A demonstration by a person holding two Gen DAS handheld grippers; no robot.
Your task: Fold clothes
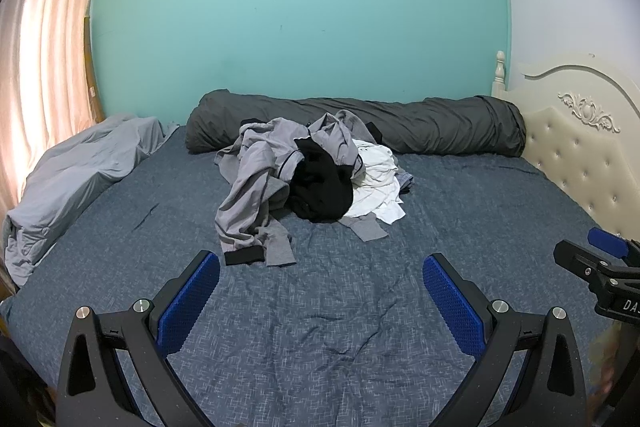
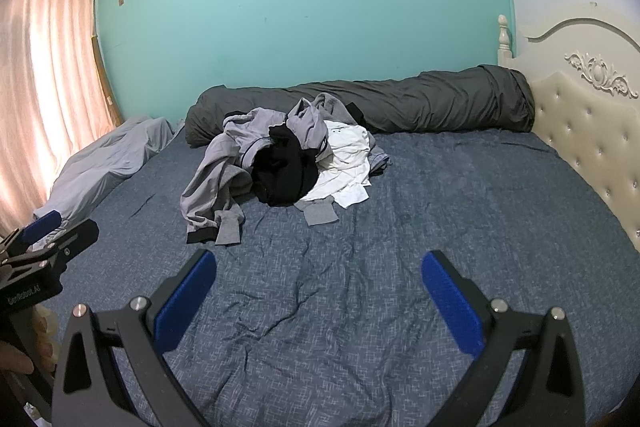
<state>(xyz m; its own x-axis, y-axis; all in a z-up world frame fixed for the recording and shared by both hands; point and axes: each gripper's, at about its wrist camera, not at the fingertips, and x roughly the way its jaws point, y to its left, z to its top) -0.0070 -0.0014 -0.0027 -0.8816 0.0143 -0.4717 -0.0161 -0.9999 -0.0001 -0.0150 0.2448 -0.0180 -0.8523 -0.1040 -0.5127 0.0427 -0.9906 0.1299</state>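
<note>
Left wrist view: a bed with a blue sheet fills the lower frame below a teal wall. Nothing is folded; the clothes lie heaped at centre. Left tongs and right tongs are held apart, empty.

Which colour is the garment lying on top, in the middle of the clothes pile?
Black garment; it shows best in the left wrist view.

A crumpled heap of grey, black and white clothes lies unfolded mid-bed.
</note>
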